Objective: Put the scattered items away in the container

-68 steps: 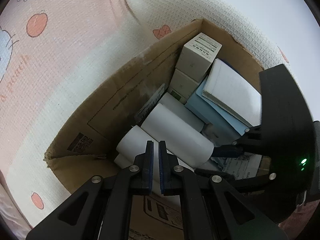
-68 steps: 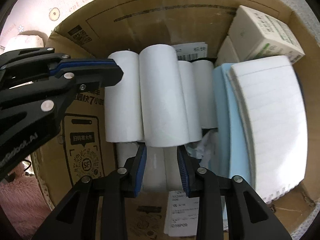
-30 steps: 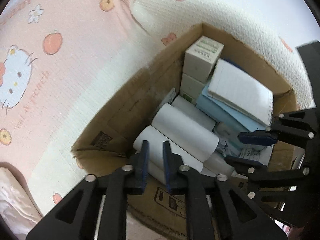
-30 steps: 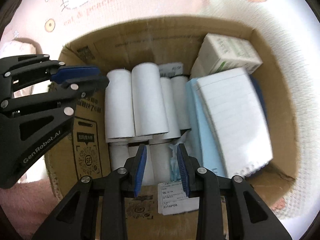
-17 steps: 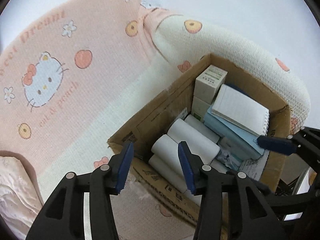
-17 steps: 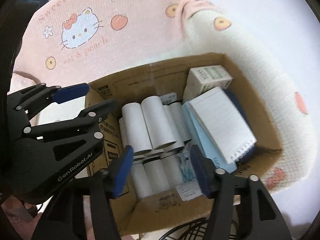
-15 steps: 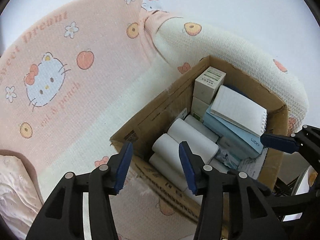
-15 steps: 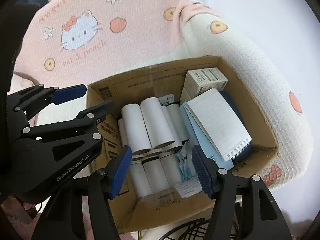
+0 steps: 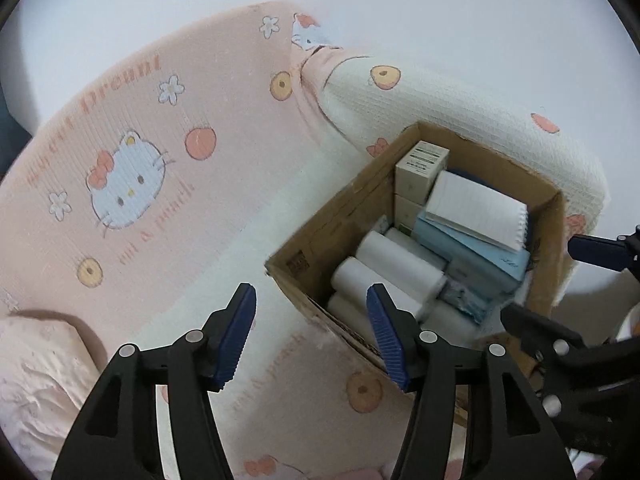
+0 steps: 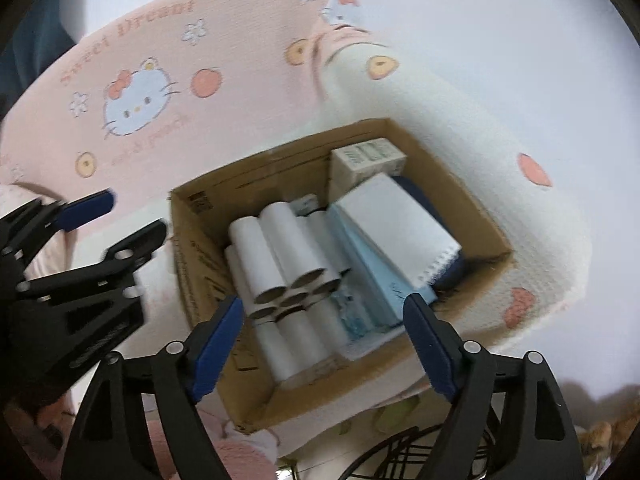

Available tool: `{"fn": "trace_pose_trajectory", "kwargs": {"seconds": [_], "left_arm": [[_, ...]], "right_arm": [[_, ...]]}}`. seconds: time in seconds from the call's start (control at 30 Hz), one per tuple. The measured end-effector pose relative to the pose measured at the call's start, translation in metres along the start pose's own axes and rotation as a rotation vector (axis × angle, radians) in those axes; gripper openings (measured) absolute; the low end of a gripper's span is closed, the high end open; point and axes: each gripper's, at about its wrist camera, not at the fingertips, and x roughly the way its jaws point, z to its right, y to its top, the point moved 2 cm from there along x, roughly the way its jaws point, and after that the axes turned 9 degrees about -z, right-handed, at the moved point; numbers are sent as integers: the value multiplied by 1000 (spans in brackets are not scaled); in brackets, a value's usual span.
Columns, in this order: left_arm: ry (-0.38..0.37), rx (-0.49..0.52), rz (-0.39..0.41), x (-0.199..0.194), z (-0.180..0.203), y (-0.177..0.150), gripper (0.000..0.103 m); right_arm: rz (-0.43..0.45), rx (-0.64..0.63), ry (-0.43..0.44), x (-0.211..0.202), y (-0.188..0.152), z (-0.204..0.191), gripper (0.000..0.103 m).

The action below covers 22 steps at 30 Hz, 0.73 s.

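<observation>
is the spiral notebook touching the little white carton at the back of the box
Touching. In the left wrist view the spiral notebook's upper corner lies right against the white carton in the cardboard box, with no gap between them.

Brown cardboard box [image 10: 476, 216], white paper rolls [image 10: 280, 248], pink cartoon-print blanket [image 9: 160, 168]

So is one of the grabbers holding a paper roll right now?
No, the left gripper and right gripper both have fingers spread wide with nothing between them; the rolls lie in the cardboard box.
</observation>
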Motion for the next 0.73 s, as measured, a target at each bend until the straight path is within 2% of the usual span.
{"fn": "trace_pose_trajectory", "kwargs": {"seconds": [0.07,0.1,0.23,0.73], "left_arm": [[-55,-18,-14,-4,-2,0,62],[-55,-17,-13,-6,-1,0,62],[-1,14,-1,-7,5,-1,62],[18,42,-28,2,13,-4,62]], "right_arm": [[-4,12,-15,0,-2,2,82],[-5,19,-24,0,-3,4,82],[2,22,-21,1,-3,4,82],[6,2,-14,1,-6,-1,83]]}}
